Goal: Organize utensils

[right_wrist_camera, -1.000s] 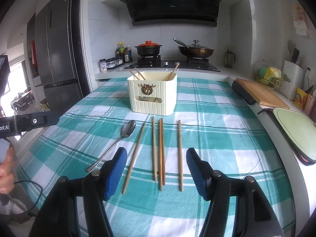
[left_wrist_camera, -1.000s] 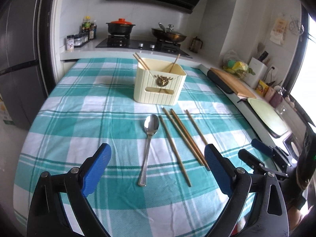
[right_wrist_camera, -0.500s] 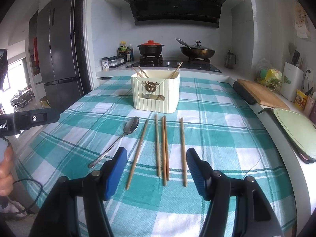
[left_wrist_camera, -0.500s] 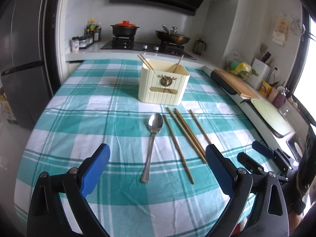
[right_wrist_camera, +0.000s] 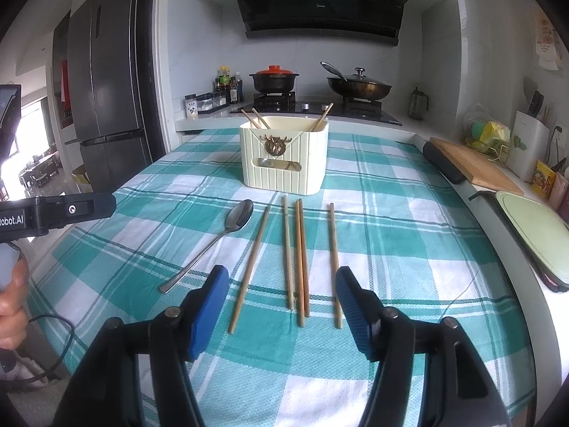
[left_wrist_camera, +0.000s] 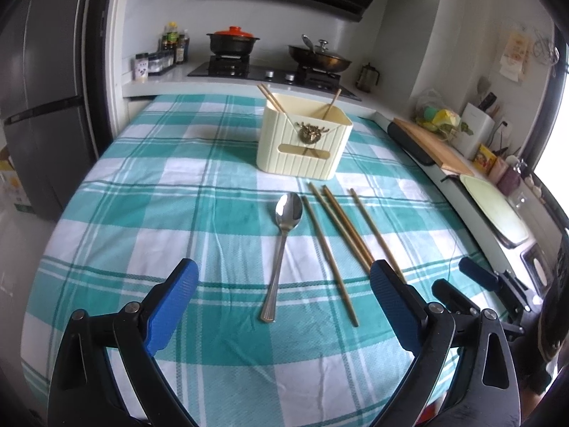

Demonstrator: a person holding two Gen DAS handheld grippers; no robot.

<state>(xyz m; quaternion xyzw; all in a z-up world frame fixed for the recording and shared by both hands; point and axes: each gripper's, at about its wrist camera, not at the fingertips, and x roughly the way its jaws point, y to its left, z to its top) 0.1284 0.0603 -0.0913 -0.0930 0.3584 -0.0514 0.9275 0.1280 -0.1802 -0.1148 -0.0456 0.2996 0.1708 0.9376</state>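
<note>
Meanwhile, both the left gripper [left_wrist_camera: 282, 306] and right gripper [right_wrist_camera: 282, 311] are held wide and empty above a checked tablecloth [left_wrist_camera: 149, 192], where a spoon [left_wrist_camera: 283, 245] and five chopsticks [right_wrist_camera: 298, 252] are laid near a cream holder [right_wrist_camera: 283, 154]; thin, close-lying sticks could be nudged or rolled.

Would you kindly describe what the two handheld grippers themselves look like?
Both the left gripper and right gripper have black linked frames with silver pivot pins and two blue, finely textured finger pads. The left gripper's black body bears white lettering ending "obot.AI", and a dark cable trails below the hand holding it.
</note>
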